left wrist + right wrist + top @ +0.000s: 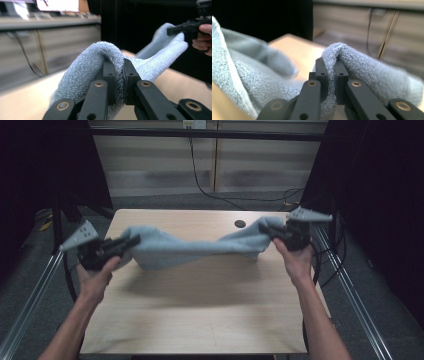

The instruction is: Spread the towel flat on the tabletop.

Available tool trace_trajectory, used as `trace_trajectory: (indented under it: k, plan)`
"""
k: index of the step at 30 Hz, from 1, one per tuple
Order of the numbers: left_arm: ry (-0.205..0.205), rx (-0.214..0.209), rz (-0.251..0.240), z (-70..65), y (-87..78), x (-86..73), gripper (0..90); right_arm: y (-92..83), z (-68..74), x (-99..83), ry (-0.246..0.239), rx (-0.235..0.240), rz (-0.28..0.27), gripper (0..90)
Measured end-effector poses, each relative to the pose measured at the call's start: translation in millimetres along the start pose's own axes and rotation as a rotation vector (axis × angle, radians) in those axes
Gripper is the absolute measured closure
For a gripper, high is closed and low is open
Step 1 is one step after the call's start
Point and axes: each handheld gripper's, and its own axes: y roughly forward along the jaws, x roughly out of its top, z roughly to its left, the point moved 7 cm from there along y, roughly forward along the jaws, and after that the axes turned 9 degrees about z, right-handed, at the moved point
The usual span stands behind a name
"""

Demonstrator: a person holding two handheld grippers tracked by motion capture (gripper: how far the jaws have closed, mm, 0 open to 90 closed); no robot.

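A light blue-grey towel (190, 247) hangs stretched above the wooden table (200, 310), sagging in the middle. My left gripper (131, 241) is shut on its left end, with a fold of terry cloth pinched between the black jaws (119, 82). My right gripper (267, 230) is shut on the right end of the towel (352, 65), which drapes over both jaws. In the left gripper view the right gripper (175, 30) and its hand hold the far end of the towel (165, 47).
A round cable hole (240, 224) lies in the table's back right part. Black cables (210, 190) run over the floor behind the table, before a pale wall. Metal frame rails (30, 295) flank both sides.
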Motion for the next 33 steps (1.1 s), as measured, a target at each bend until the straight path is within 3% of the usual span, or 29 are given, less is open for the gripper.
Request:
trace_trajectory:
  k: [1,2,3,4,5,6,7,8,9,10,12,16,19,20,23,26,28,29,30,31,32,33]
  plan:
    - [-0.014,-0.016,0.019,-3.4,2.6,-15.4,84.1,3.1,5.4,-33.4,0.027,0.025,0.035,85.5]
    - [-0.027,-0.027,0.046,-7.1,6.1,-30.0,84.1,3.1,5.4,-33.4,0.027,0.025,0.035,85.5]
    - [-0.025,-0.048,0.104,-16.3,10.5,-55.4,84.1,5.5,11.1,-62.4,0.032,0.032,0.078,85.5]
    - [-0.025,-0.048,0.104,-16.3,10.5,-55.4,84.1,5.5,11.1,-62.4,0.032,0.032,0.078,85.5]
    - [-0.030,-0.052,0.126,-20.5,10.8,-66.9,84.1,6.1,13.9,-75.5,0.039,0.036,0.098,85.5]
    - [-0.049,-0.082,0.148,-29.2,9.5,-84.5,84.0,5.0,20.4,-98.8,0.045,0.048,0.135,85.5]
    - [-0.049,-0.082,0.148,-29.2,9.5,-84.5,83.9,4.1,23.3,-110.1,0.043,0.048,0.155,85.4]
    - [-0.067,-0.106,0.174,-37.0,8.4,-100.6,83.9,3.3,26.5,-121.6,0.049,0.055,0.179,85.3]
    - [-0.067,-0.106,0.174,-37.0,8.4,-100.6,83.7,2.1,29.6,-133.1,0.046,0.055,0.209,85.2]
    - [-0.064,-0.112,0.201,-41.7,7.9,-108.7,83.7,2.1,29.6,-133.1,0.046,0.055,0.209,85.2]
    - [-0.053,-0.136,0.246,-52.3,5.6,-120.5,83.2,-3.6,36.5,-152.4,0.060,0.050,0.233,84.6]
    - [-0.047,-0.155,0.269,-65.0,-2.8,-131.6,79.8,-15.6,46.1,-178.6,0.083,0.043,0.265,78.4]
    - [-0.060,-0.166,0.234,-64.4,-9.9,-125.2,70.4,-26.0,50.8,-186.2,0.079,0.042,0.282,69.3]
    - [-0.062,-0.167,0.217,-62.9,-12.2,-120.5,67.0,-35.3,50.1,-184.4,0.088,0.034,0.257,63.6]
    - [-0.065,-0.153,0.171,-53.7,-15.3,-105.3,64.2,-43.1,46.1,-179.0,0.089,0.015,0.230,58.9]
    - [-0.070,-0.127,0.175,-38.6,-1.1,-95.9,61.0,-47.9,35.4,-169.0,0.099,-0.019,0.199,55.4]
    - [-0.047,-0.084,0.236,-25.5,19.6,-98.6,58.8,-42.3,17.9,-161.2,0.117,-0.043,0.181,52.8]
    - [-0.050,-0.056,0.286,-13.7,42.7,-106.4,58.8,-39.2,9.1,-159.7,0.130,-0.061,0.175,52.0]
    - [-0.050,-0.056,0.286,-13.7,42.7,-106.4,58.5,-36.1,0.2,-158.6,0.140,-0.075,0.167,50.7]
    - [-0.050,-0.054,0.324,-9.3,53.7,-112.4,58.5,-36.1,0.2,-158.6,0.140,-0.075,0.167,50.7]
    - [-0.040,-0.026,0.348,-5.4,62.7,-118.8,58.7,-33.1,-8.8,-158.6,0.151,-0.105,0.177,48.5]
    - [-0.039,-0.026,0.375,-3.7,69.4,-125.7,60.5,-30.1,-16.8,-159.0,0.157,-0.143,0.184,47.3]
